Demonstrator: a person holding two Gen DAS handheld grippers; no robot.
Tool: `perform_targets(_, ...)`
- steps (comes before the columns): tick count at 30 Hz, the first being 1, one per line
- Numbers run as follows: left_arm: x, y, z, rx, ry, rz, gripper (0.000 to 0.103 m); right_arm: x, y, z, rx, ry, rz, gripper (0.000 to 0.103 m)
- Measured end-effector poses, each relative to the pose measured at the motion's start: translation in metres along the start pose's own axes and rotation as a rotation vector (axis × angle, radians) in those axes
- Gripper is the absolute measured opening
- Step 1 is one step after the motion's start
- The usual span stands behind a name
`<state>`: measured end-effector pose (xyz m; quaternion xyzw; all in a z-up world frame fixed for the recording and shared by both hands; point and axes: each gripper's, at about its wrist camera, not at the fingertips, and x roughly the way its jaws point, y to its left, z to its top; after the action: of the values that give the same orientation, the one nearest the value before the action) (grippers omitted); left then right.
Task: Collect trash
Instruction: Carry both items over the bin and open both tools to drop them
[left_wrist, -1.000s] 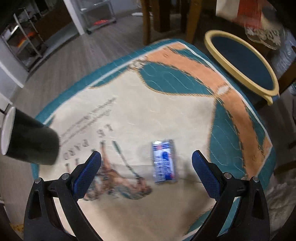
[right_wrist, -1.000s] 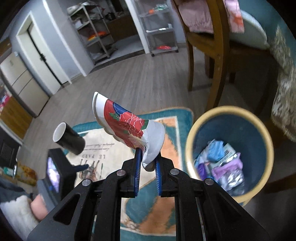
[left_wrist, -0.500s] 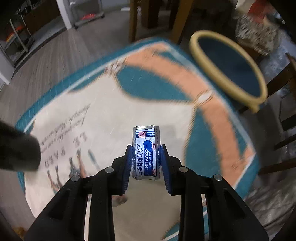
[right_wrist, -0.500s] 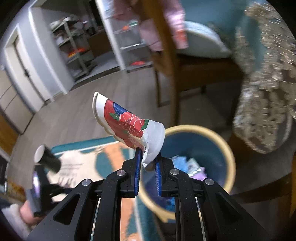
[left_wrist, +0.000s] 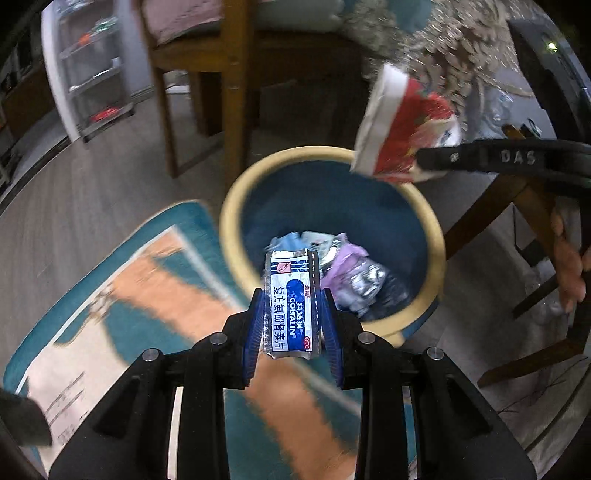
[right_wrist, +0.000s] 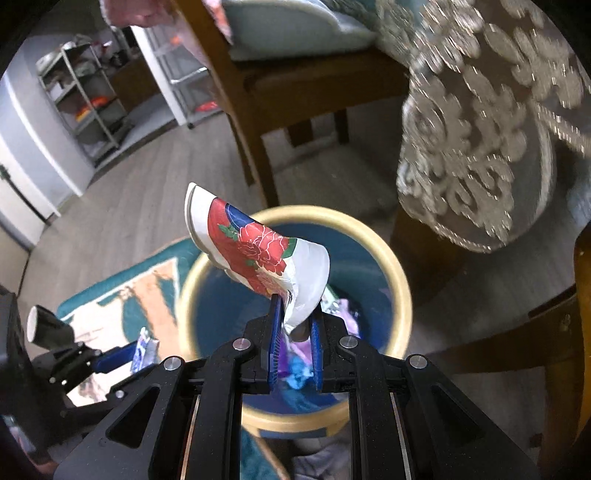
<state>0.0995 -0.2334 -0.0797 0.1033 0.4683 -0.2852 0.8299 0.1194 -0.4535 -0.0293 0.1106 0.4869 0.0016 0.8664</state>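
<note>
Foil, crinkled and silver-edged with a blue printed label, makes up the flat packet (left_wrist: 291, 302) clamped upright in the left gripper (left_wrist: 291, 325) over the near rim of the round bin (left_wrist: 229, 229). The right gripper (right_wrist: 293, 332) pinches a crushed paper cup (right_wrist: 266, 251), white with red flowers, above the bin. Wrappers (left_wrist: 354, 273) lie inside. A wooden chair (left_wrist: 232, 74) stands behind, a patterned rug (left_wrist: 147, 295) beside.
</note>
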Motion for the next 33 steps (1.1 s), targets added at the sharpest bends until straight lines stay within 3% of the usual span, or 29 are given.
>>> perform_targets(5, 0.014, -0.024, 0.012, 0.048, -0.027, -0.025, 0.032, 0.002, -0.012, -0.001, 0.010, -0.001, -0.016, 0.018)
perform_targets(6, 0.016, -0.029, 0.012, 0.070, -0.034, -0.015, 0.053, 0.002, -0.014, -0.001, 0.007, -0.006, -0.025, 0.019)
perform_targets(8, 0.015, -0.032, 0.011, 0.087, -0.047, 0.025, 0.089, 0.002, -0.016, -0.001, 0.000, -0.005, -0.043, 0.040)
perform_targets(10, 0.011, -0.032, 0.011, 0.084, -0.070, 0.014, 0.090, -0.003, -0.017, -0.001, 0.003, -0.013, -0.043, 0.057)
perform_targets(12, 0.010, -0.029, 0.012, 0.067, -0.066, 0.014, 0.090, -0.007, -0.018, 0.000, 0.015, -0.021, -0.036, 0.060)
perform_targets(16, -0.001, -0.024, 0.013, 0.064, -0.059, 0.046, 0.090, -0.020, -0.014, 0.002, 0.015, -0.053, -0.015, 0.078)
perform_targets(24, -0.078, -0.008, 0.005, 0.027, -0.145, 0.092, 0.097, -0.087, 0.009, -0.014, 0.016, -0.161, 0.030, 0.091)
perform_targets(33, -0.153, -0.011, -0.033, 0.042, -0.198, 0.179, 0.097, -0.148, 0.015, -0.074, 0.016, -0.227, 0.006, 0.095)
